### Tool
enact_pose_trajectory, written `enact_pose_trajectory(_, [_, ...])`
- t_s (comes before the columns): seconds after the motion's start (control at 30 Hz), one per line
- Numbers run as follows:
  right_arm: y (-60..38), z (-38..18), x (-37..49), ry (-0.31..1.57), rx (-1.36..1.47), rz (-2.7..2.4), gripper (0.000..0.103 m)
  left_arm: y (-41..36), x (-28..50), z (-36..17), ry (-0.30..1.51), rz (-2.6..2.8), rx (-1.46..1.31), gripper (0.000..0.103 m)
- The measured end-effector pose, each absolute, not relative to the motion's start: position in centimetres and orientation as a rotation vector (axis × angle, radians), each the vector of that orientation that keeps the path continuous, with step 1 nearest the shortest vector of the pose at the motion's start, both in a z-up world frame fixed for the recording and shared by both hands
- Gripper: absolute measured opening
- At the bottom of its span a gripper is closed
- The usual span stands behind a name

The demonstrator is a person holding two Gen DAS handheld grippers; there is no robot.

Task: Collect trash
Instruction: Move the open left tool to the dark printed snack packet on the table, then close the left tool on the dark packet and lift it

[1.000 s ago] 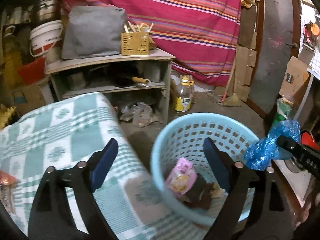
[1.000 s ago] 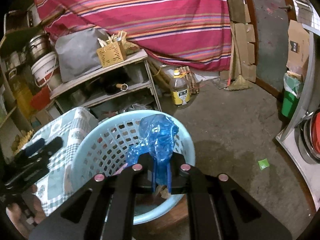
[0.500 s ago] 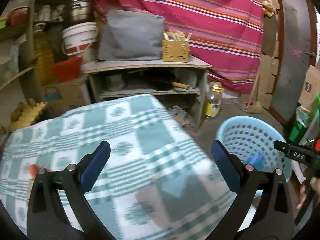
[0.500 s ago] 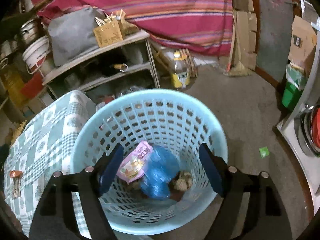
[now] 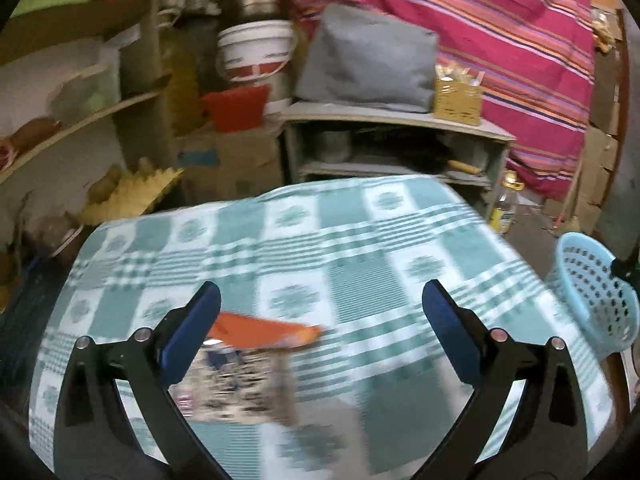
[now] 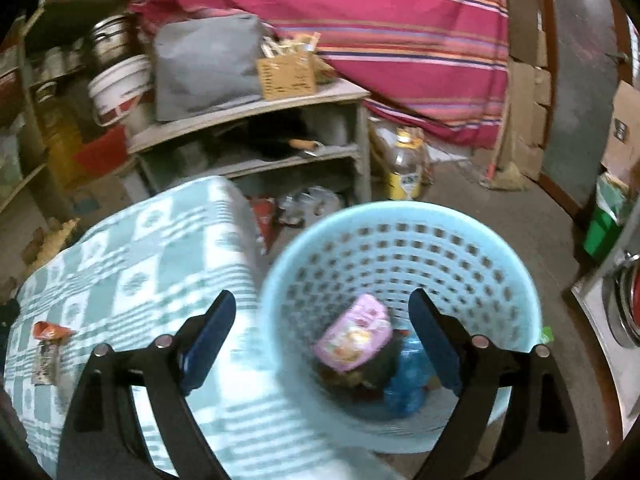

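My left gripper (image 5: 320,312) is open and empty above the green checked tablecloth (image 5: 360,240). A snack wrapper with an orange top (image 5: 244,364) lies flat on the cloth between its fingers, nearer the left one. My right gripper (image 6: 320,320) is open and empty over the rim of the light blue basket (image 6: 400,216). In the basket lie a pink packet (image 6: 354,338), the blue plastic bag (image 6: 408,380) and some dark scraps. The same wrapper shows in the right wrist view (image 6: 48,350) at the table's left. The basket shows in the left wrist view (image 5: 592,292) at the table's right.
A grey shelf unit (image 5: 396,144) with a grey bag (image 5: 368,60) and a yellow box (image 5: 458,100) stands behind the table. An oil bottle (image 6: 406,168) stands on the floor beyond the basket. A striped red cloth (image 6: 380,20) hangs behind. Shelves (image 5: 80,120) at left.
My right gripper opened and dropped the blue bag into the basket, then drew left. My left gripper swung left from the basket to over the table, now above the wrapper.
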State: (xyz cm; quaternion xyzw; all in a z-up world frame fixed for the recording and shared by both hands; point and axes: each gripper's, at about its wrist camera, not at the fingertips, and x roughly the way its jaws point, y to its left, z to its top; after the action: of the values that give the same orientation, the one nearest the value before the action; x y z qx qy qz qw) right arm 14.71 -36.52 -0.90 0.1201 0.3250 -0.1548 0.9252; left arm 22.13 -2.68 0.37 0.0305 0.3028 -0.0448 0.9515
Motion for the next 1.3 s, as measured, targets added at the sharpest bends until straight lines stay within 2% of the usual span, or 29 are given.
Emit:
enact_pose_trajectory(0.47, [-26.7, -1.7, 19.0, 0.698, 0.144, -0.188, 0.088, 10.0, 23.4, -5.3, 0.815, -0.004, -0.058, 0.097])
enact_pose_trajectory(0.6, [-24.4, -2.0, 20.0, 0.705, 0.118, -0.158, 0.088, 10.8, 23.5, -7.0, 0.881, -0.031, -0.064, 0.096])
enact_pose_trajectory(0.77, [-22.4, -2.4, 20.9, 0.712, 0.098, -0.136, 0.088, 10.3, 24.1, -8.8, 0.957, -0.089, -0.052, 0.086])
enact_pose_trajectory(0.9, [-21.1, -2.7, 21.5, 0.719, 0.086, -0.119, 0.088, 8.8, 24.0, -9.2, 0.944, -0.106, 0.017, 0.084])
enact_pose_trajectory(1.1, [-19.9, -3.1, 22.2, 0.73, 0.07, -0.103, 0.088, 7.3, 23.8, -8.9, 0.927, -0.147, 0.074, 0.06])
enact_pose_trajectory(1.13, [-19.8, -3.2, 22.3, 0.731, 0.072, -0.101, 0.088, 7.3, 23.7, -8.8, 0.924, -0.149, 0.076, 0.048])
enact_pose_trajectory(1.17, [-19.7, -3.2, 22.4, 0.731, 0.075, -0.1, 0.088, 7.3, 23.7, -8.7, 0.922, -0.154, 0.08, 0.032])
enact_pose_trajectory(1.2, [-19.6, -3.2, 22.5, 0.73, 0.078, -0.099, 0.088, 7.5, 23.8, -8.6, 0.924, -0.153, 0.078, 0.021])
enact_pose_trajectory(1.23, [-19.6, -3.2, 22.5, 0.73, 0.08, -0.098, 0.088, 7.8, 23.9, -8.5, 0.931, -0.156, 0.064, 0.013])
enact_pose_trajectory(1.3, [-19.4, -3.3, 22.6, 0.73, 0.086, -0.094, 0.088, 8.2, 24.1, -8.5, 0.942, -0.176, 0.033, 0.006])
